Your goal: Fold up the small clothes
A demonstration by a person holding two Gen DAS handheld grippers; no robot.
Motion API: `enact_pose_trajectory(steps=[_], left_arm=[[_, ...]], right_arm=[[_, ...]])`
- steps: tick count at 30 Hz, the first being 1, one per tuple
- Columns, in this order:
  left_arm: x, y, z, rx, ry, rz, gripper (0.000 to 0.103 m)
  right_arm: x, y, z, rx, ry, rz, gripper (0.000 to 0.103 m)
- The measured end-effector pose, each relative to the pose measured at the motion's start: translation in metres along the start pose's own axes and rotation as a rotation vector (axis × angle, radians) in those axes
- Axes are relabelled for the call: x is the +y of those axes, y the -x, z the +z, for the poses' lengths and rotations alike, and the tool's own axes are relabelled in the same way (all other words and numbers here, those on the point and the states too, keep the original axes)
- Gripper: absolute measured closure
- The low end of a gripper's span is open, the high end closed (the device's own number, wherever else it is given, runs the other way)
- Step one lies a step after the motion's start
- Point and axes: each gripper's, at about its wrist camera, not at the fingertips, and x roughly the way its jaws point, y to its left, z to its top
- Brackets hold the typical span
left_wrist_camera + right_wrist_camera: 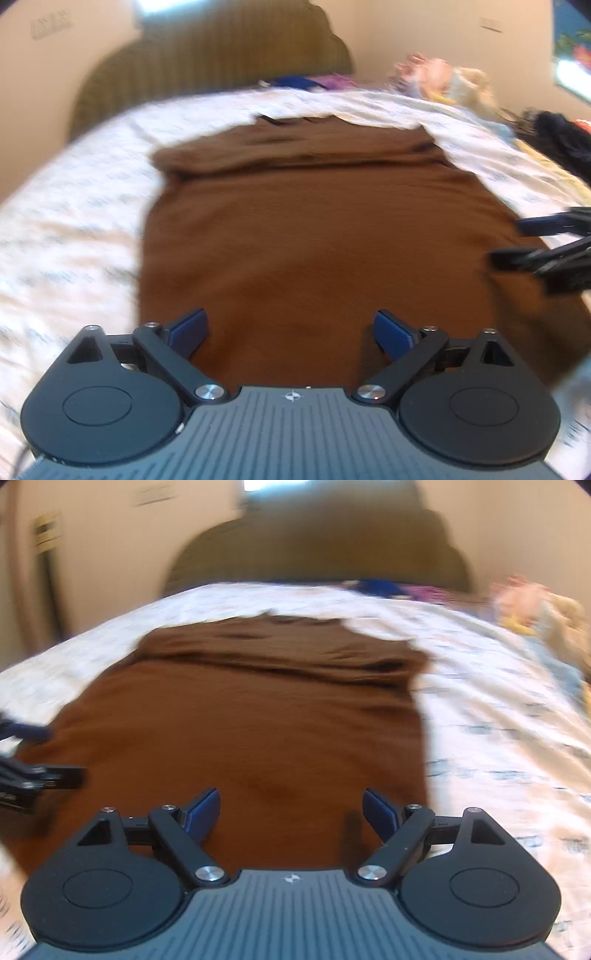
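Note:
A brown garment (314, 229) lies flat on the white patterned bedsheet (74, 229), its sleeves folded in across the far part. It also shows in the right wrist view (258, 720). My left gripper (291, 332) is open and empty above the garment's near edge. My right gripper (291, 810) is open and empty above the near edge on the right side. The right gripper's fingers (524, 243) show at the right edge of the left wrist view; the left gripper's fingers (48, 753) show at the left edge of the right wrist view. Both views are blurred.
A dark headboard (221, 62) stands at the far end of the bed. Blue and purple clothes (306, 81) lie by it. A pile of pale clothes (450, 81) and dark clothes (561, 140) sit at the far right. Bedsheet (498, 720) stretches right of the garment.

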Motion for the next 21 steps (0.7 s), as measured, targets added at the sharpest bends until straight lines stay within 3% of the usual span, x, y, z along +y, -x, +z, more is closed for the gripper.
enact_pose_trajectory(steps=[1, 2, 4, 6, 7, 10, 13, 16, 21], left_arm=[[-0.003, -0.004, -0.007, 0.023, -0.003, 0.005, 0.004], [-0.003, -0.004, -0.015, -0.01, -0.002, 0.021, 0.0], [0.002, 0.0, -0.012, 0.005, 0.015, 0.022, 0.0], [0.013, 0.014, -0.008, 0.012, 0.065, 0.019, 0.007], [0.021, 0.024, -0.008, 0.003, 0.094, 0.016, 0.005], [0.042, 0.046, -0.019, 0.0, 0.18, 0.052, 0.003], [0.067, 0.046, -0.036, 0.075, 0.289, 0.041, 0.004], [0.077, 0.052, -0.041, 0.07, 0.366, -0.042, 0.004], [0.1, 0.048, -0.038, 0.131, 0.577, -0.376, 0.004]], right_arm=[[0.004, -0.006, -0.007, 0.039, 0.027, 0.011, 0.018], [0.002, -0.009, -0.019, 0.041, 0.033, 0.015, 0.013], [-0.018, -0.004, -0.026, 0.012, -0.034, 0.054, 0.012], [-0.026, 0.004, -0.02, 0.05, -0.05, 0.006, 0.012], [-0.03, 0.014, -0.018, 0.061, -0.078, -0.006, 0.011], [-0.052, 0.052, -0.021, 0.021, -0.213, 0.104, 0.011], [-0.083, 0.064, -0.035, 0.076, -0.364, 0.135, 0.011], [-0.108, 0.068, -0.051, 0.164, -0.511, 0.206, 0.011], [-0.121, 0.064, -0.06, 0.237, -0.737, 0.582, 0.011]])
